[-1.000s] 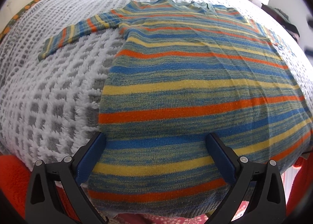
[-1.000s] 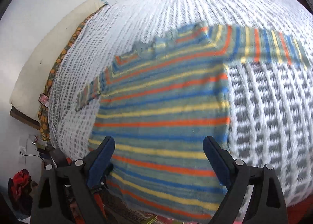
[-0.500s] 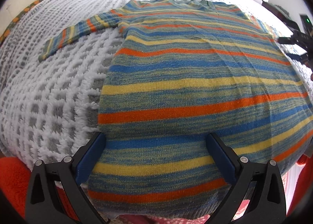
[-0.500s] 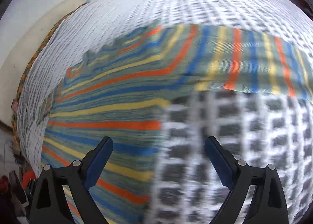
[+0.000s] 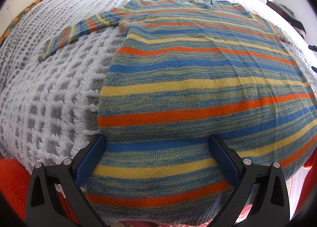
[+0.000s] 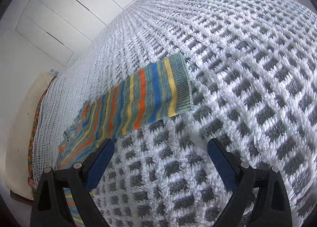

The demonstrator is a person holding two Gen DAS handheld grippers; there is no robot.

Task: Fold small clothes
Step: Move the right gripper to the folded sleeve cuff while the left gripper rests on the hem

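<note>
Swinging away from the torso, our right gripper [image 6: 160, 155] now faces the sleeve [image 6: 146, 98] and its ribbed cuff — fingers spread, gripping nothing. Our left gripper [image 5: 158, 153] has barely shifted, spread wide over the hem of the striped sweater [image 5: 198, 92], flat on the white-and-grey blanket [image 5: 49, 96].

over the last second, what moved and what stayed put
The right gripper swung off the sweater's body toward its sleeve; the cuff now lies ahead of its open jaws, not gripped. The left gripper stayed open over the sweater's hem. The sweater stayed flat on the blanket.
</note>
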